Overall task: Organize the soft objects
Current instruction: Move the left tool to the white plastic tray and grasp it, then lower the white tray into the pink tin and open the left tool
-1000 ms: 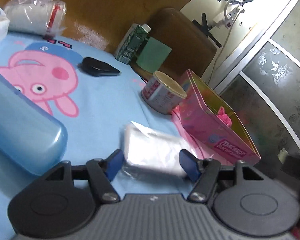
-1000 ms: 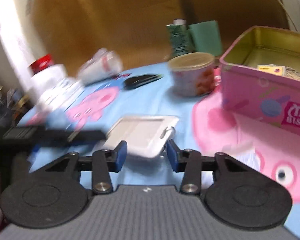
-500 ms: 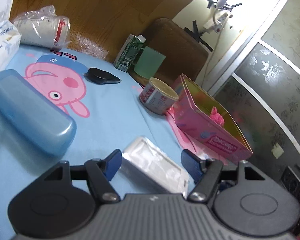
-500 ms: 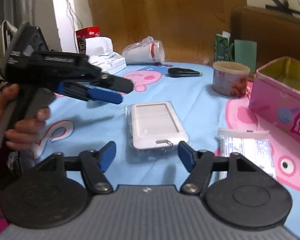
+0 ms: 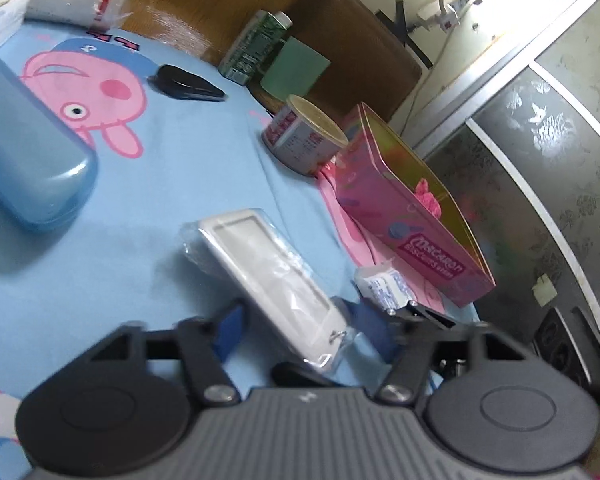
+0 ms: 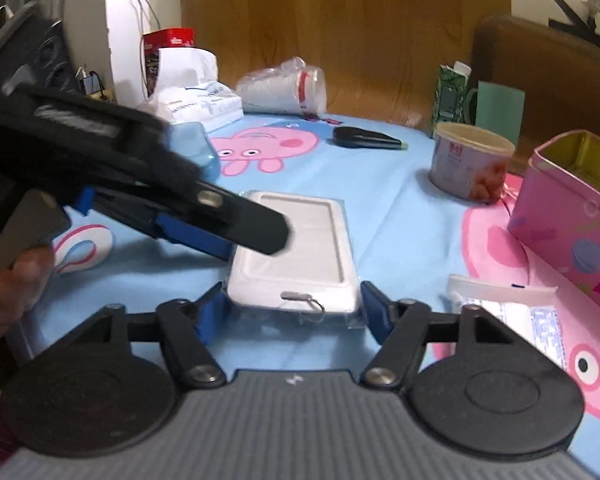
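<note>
The white soft case (image 6: 300, 248) in its crinkly plastic sleeve lies flat on the blue tablecloth (image 6: 384, 184). The right gripper (image 6: 294, 312) straddles its near end, jaws spread wide and gripping nothing; the left gripper (image 5: 300, 330) likewise gapes around it. It looks light, bendy and slippery, so pinching the long edges seems safest.

white case in clear wrap, flat on the cloth

the white soft case (image 6: 300, 252), rectangular with a raised rim and a small metal ring at its near end, lies flat in crinkled clear plastic. a white printed packet (image 6: 512, 312) lies flat nearby to its right.
</note>
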`<state>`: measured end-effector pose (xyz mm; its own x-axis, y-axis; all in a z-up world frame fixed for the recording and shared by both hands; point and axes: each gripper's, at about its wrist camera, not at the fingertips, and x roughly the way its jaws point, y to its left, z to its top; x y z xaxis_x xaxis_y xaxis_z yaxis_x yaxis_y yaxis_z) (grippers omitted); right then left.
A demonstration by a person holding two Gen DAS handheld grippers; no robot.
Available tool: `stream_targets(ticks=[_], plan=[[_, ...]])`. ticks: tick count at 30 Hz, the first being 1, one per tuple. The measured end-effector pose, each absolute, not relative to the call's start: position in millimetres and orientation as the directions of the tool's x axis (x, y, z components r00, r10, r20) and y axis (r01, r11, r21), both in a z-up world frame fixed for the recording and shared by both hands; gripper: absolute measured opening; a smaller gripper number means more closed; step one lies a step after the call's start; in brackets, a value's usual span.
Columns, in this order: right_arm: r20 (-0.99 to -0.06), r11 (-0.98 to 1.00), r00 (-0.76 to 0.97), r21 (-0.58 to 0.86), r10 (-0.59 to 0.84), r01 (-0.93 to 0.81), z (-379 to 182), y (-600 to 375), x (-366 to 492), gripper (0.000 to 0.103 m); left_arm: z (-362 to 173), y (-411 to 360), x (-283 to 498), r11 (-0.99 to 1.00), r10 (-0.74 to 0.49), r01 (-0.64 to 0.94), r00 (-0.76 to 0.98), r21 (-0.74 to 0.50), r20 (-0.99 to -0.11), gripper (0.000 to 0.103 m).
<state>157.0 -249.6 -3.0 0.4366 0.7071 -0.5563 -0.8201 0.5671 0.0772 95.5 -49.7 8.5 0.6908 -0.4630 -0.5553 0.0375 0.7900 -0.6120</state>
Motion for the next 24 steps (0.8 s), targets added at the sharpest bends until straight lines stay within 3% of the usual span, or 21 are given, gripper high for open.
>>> stream_targets(ticks=[2, 9, 13, 18, 21, 22, 24], plan=[[-0.543, 0.574, 0.458, 0.054, 0.704, -0.817, -2.7, -251.7, 148.9, 0.062, 16.8, -57.7, 100.2, 0.812, -0.451, 0.056, 0.692, -0.581, -0.564, 0.053], [-0.387, 0.708, 0.643, 0.035, 0.660, -0.705, 24.5, -294.0, 155.6, 0.062, 71.1, -106.9, 136.1, 0.839, -0.495, 0.245, 0.715, -0.487, -0.494, 0.053], [-0.288, 0.809, 0.771, 0.024, 0.568, -0.587, 40.1, -331.5, 165.9, 0.062, 99.5, -158.2, 169.1, 0.832, -0.542, 0.368, 0.699, -0.415, -0.466, 0.053], [-0.241, 0.903, 0.874, 0.028, 0.421, -0.428, 46.3, -381.2, 189.1, 0.062, 111.8, -228.6, 210.4, 0.815, -0.579, 0.464, 0.661, -0.348, -0.476, 0.055], [-0.245, 0.941, 0.912, 0.009, 0.329, -0.337, 42.0, -401.0, 207.6, 0.062, 106.4, -264.8, 233.8, 0.822, -0.567, 0.484, 0.650, -0.300, -0.505, 0.062], [-0.247, 0.952, 0.922, 0.007, 0.298, -0.306, 39.8, -406.3, 216.1, 0.062, 103.2, -275.6, 239.6, 0.838, -0.542, 0.475, 0.662, -0.270, -0.517, 0.071], [-0.259, 0.975, 0.942, -0.006, 0.215, -0.224, 32.9, -415.3, 236.0, 0.068, 95.5, -292.2, 245.1, 0.883, -0.460, 0.431, 0.709, -0.189, -0.535, 0.076]])
